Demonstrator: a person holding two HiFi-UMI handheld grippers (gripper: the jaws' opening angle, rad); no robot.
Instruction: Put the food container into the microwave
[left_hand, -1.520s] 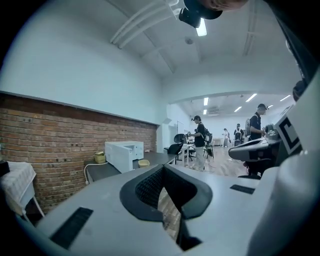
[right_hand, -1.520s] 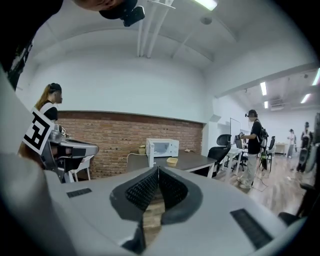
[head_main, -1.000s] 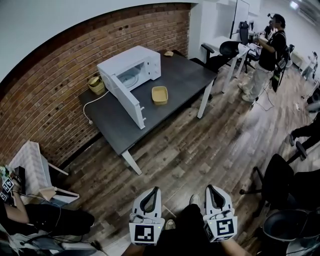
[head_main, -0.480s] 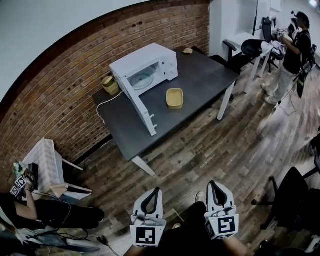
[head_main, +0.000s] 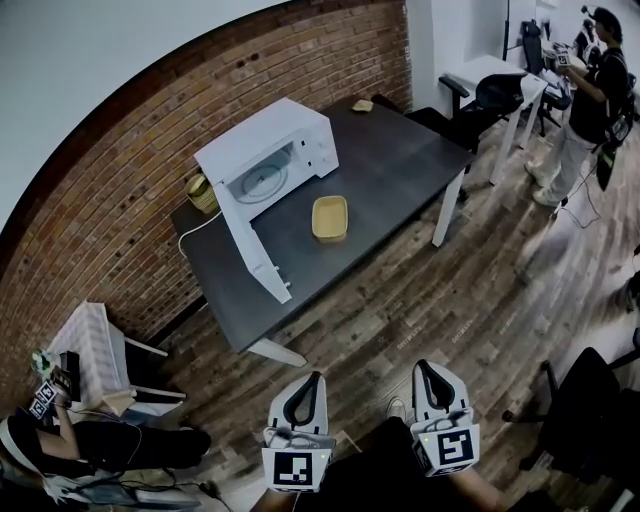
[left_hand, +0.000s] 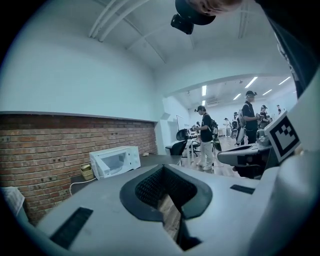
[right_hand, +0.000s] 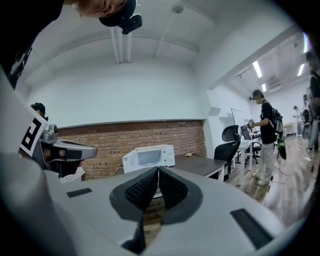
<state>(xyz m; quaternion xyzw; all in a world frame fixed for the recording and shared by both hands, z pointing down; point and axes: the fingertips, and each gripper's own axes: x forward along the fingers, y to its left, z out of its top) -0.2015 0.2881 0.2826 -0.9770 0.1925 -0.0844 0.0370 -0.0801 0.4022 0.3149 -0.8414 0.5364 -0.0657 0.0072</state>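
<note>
The tan food container (head_main: 329, 217) lies on the dark table (head_main: 400, 165), just right of the white microwave (head_main: 262, 160). The microwave's door (head_main: 256, 250) swings wide open toward me. Both grippers are held low over the wooden floor, well short of the table. My left gripper (head_main: 314, 378) is shut with nothing in it, and my right gripper (head_main: 421, 366) is also shut and empty. In the left gripper view the microwave (left_hand: 115, 161) stands far off beyond the closed left gripper (left_hand: 162, 168). The right gripper view shows the microwave (right_hand: 149, 157) above the closed right gripper (right_hand: 158, 170).
A small woven basket (head_main: 200, 187) sits beside the microwave, by the brick wall. A small object (head_main: 362, 105) lies at the table's far corner. An office chair (head_main: 490, 95) and a standing person (head_main: 595, 70) are at back right. A white chair (head_main: 85, 350) and a seated person (head_main: 60, 440) are at left.
The head view has shifted, so the table and microwave now sit a little further left in frame. Both grippers stay shut and low before me.
</note>
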